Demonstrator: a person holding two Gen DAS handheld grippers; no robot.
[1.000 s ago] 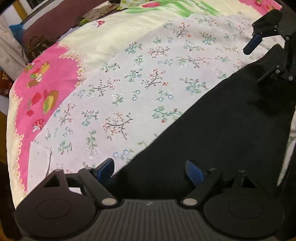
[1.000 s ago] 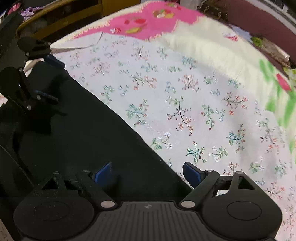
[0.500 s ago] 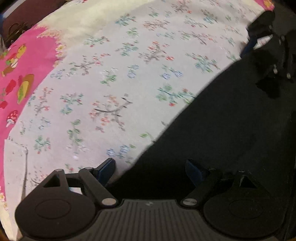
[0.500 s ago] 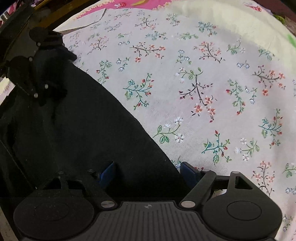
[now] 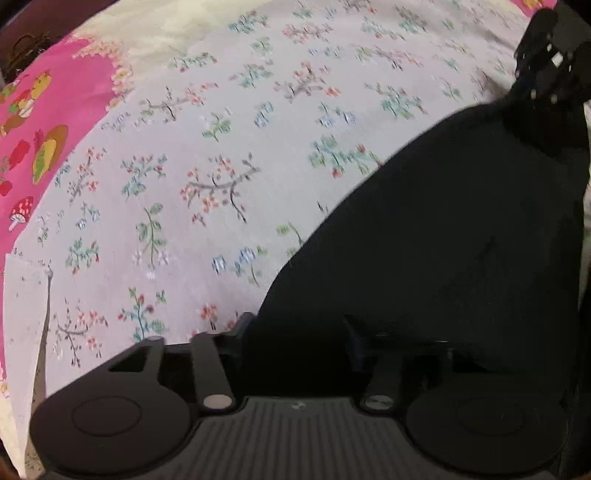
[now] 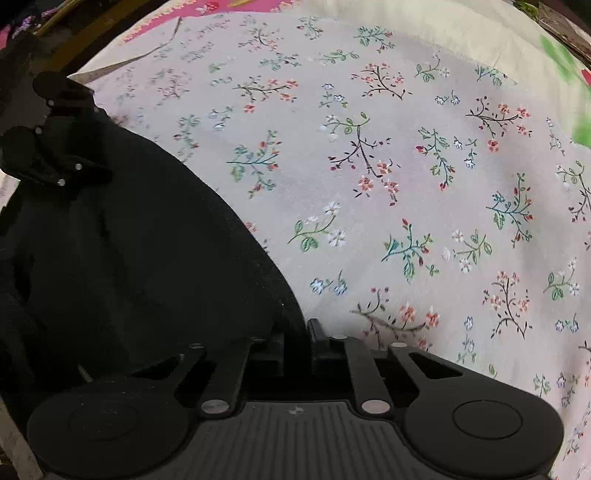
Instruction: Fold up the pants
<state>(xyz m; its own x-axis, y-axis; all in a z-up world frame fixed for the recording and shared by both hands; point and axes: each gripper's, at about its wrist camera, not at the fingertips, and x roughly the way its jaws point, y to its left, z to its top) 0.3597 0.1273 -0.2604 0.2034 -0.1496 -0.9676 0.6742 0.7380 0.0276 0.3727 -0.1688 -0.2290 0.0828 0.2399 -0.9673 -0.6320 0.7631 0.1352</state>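
Black pants (image 5: pixel 443 221) lie flat on a floral bedsheet (image 5: pixel 221 147), their edge running diagonally. My left gripper (image 5: pixel 297 326) straddles that edge near the frame's bottom. Its jaws are closing with black cloth between them, and a wide gap still shows. In the right wrist view my right gripper (image 6: pixel 303 332) is shut, pinching the edge of the pants (image 6: pixel 129 240). Each gripper also shows in the other's view, pressed down on the cloth: the right gripper (image 5: pixel 543 99) at the top right, the left gripper (image 6: pixel 79 171) at the upper left.
The sheet (image 6: pixel 406 184) spreads wide beyond the pants. A pink cartoon-print band (image 5: pixel 37 129) borders it on one side and a cream band (image 6: pixel 443 29) on another. A wooden bed frame (image 6: pixel 92 40) and a dark bag (image 5: pixel 26 44) sit past the edges.
Both grippers sank toward the pants and tilted further down. The right jaws went from wide apart to shut on the pants' edge. The left jaws narrowed around the cloth.
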